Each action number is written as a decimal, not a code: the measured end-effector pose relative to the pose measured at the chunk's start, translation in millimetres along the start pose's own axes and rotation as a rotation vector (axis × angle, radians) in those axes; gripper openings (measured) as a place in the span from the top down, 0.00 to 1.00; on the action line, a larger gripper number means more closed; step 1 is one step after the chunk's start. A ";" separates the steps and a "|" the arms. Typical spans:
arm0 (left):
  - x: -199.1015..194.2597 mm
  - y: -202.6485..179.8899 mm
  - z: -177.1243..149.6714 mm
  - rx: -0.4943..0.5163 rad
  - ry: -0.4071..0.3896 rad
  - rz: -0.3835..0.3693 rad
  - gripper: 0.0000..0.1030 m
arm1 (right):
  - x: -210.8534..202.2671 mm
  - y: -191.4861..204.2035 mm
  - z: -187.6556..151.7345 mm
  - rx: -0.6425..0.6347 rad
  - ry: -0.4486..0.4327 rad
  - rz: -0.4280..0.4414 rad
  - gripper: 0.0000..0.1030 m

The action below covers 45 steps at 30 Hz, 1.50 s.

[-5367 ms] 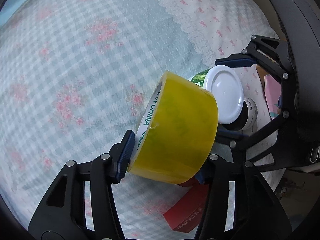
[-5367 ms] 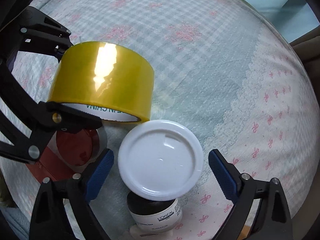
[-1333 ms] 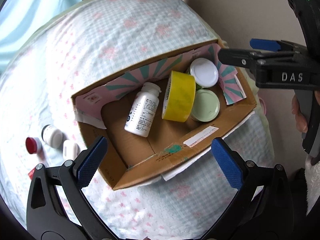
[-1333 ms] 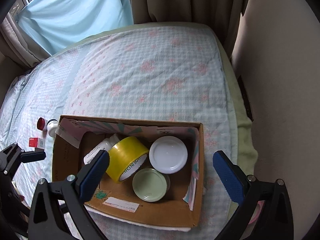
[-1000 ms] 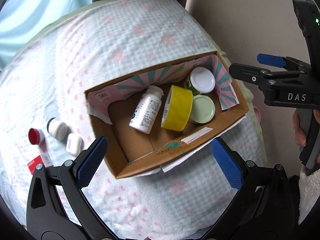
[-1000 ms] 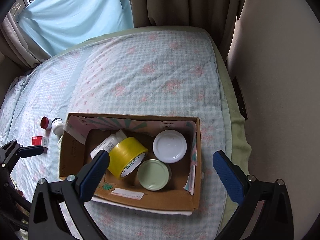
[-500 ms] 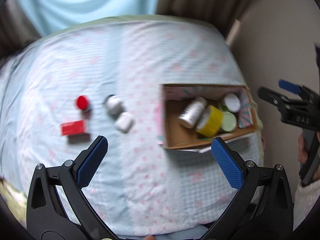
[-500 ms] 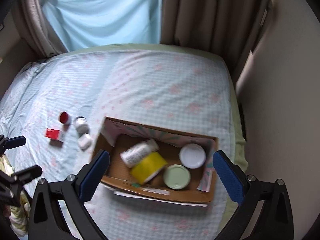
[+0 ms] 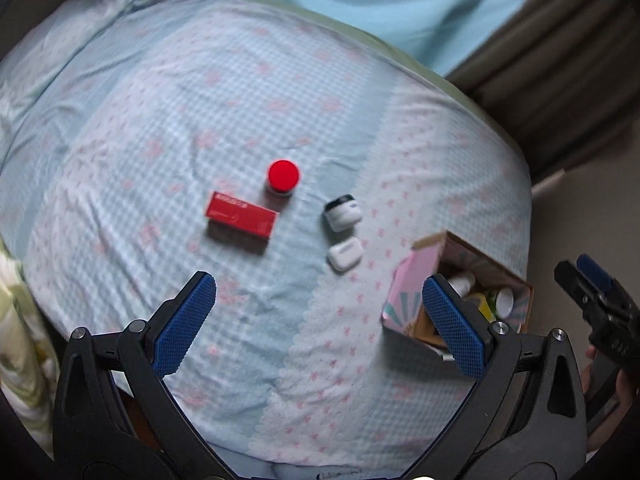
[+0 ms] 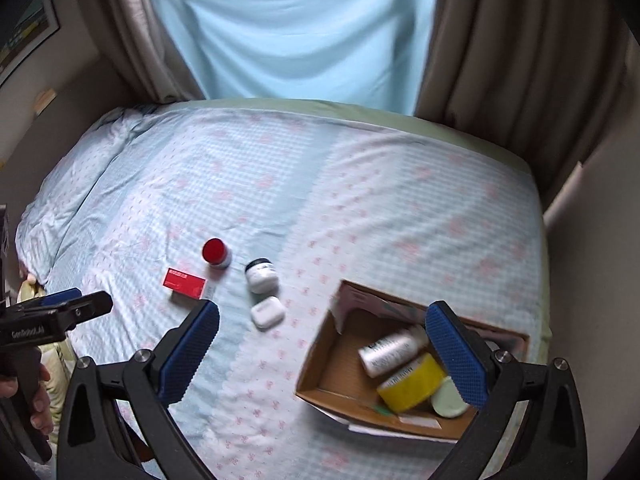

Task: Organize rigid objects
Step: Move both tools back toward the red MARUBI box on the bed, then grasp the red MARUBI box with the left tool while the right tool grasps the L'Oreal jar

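We hold both grippers high above the bed (image 10: 360, 184), and neither carries anything. The left gripper (image 9: 320, 320) has its fingers (image 9: 184, 312) spread wide apart, with only bedsheet between them. The right gripper (image 10: 320, 356) is likewise wide open and empty.

Our landmark is the cardboard box (image 10: 320, 376), which sits near the bed's edge on the wall side. Inside it lie a white bottle (image 10: 390, 350) on its side, a roll of yellow tape (image 10: 412, 382) just beside the bottle, and a pale green lid (image 10: 448, 402) beside the tape, partly hidden behind our right finger. In the left wrist view the box (image 9: 404, 288) is mostly covered by the finger, so we cannot list its contents from there.

Four things remain outside the box, all on the sheet to its window-side left. Nearest the box is a small white case (image 10: 267, 312), and just beyond it a white jar with a dark lid (image 10: 261, 276). Farther from the box stands a red-capped jar (image 10: 216, 253), and beside that, farthest from the box, lies a flat red carton (image 10: 185, 281). The left wrist view shows the same four: case (image 9: 345, 254), jar (image 9: 342, 212), red cap (image 9: 283, 176), carton (image 9: 241, 216).

We judge the task partly done: at least three items are boxed and four are left. There looks to be free room at the box's nearer end. The white case and the dark-lidded jar look the easiest next picks.
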<state>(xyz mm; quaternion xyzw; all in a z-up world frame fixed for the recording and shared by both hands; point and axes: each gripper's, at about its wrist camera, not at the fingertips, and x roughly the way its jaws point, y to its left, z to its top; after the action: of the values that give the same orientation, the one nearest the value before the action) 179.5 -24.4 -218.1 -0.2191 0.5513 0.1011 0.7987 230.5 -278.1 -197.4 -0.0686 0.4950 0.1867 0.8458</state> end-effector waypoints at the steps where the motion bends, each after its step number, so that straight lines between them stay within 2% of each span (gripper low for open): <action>1: 4.4 8.5 4.3 -0.034 0.004 0.005 0.00 | 7.7 6.5 5.6 -0.014 0.010 0.007 0.00; 4: 19.1 29.1 16.1 -0.126 0.016 0.019 0.00 | 30.0 20.7 18.1 -0.042 0.040 0.025 0.00; 10: 72.9 77.4 32.6 -0.367 0.071 0.044 0.00 | 96.6 47.1 33.5 -0.109 0.121 0.046 0.00; 15: 132.0 114.4 29.4 -0.604 0.125 0.057 0.00 | 157.7 64.6 32.2 -0.171 0.193 0.062 0.00; 20: 180.4 138.1 26.2 -0.778 0.148 0.091 0.00 | 211.9 75.3 26.8 -0.240 0.245 0.063 0.00; 24: 212.3 148.6 25.9 -0.902 0.161 0.091 0.01 | 248.9 84.0 19.9 -0.306 0.277 0.054 0.00; 30: 248.8 147.0 26.4 -1.001 0.186 0.101 0.09 | 291.4 94.9 11.5 -0.426 0.312 0.060 0.01; 35: 272.4 136.0 26.4 -0.999 0.218 0.127 0.26 | 318.4 103.1 7.9 -0.498 0.348 0.076 0.03; 37: 279.9 132.3 24.9 -1.003 0.223 0.131 0.37 | 327.8 105.7 6.1 -0.511 0.370 0.078 0.06; 40: 291.1 126.0 18.6 -1.000 0.237 0.142 0.45 | 341.6 108.5 0.5 -0.529 0.414 0.059 0.17; 41: 292.7 125.8 16.9 -0.999 0.236 0.140 0.46 | 345.5 108.7 -1.1 -0.528 0.430 0.056 0.23; 42: 293.1 126.3 14.9 -1.003 0.230 0.139 0.51 | 348.5 108.6 -2.5 -0.526 0.443 0.049 0.29; 43: 292.4 127.0 12.7 -1.007 0.222 0.141 0.55 | 351.9 108.2 -3.6 -0.524 0.458 0.034 0.31; 45: 291.7 129.0 8.3 -1.017 0.216 0.117 0.56 | 355.1 107.2 -4.0 -0.506 0.476 0.046 0.37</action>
<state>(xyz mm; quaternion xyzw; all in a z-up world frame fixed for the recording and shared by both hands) 242.9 70.1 -516.2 -0.5575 0.5230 0.3772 0.5228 342.4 -92.6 -498.5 -0.3063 0.6179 0.3013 0.6584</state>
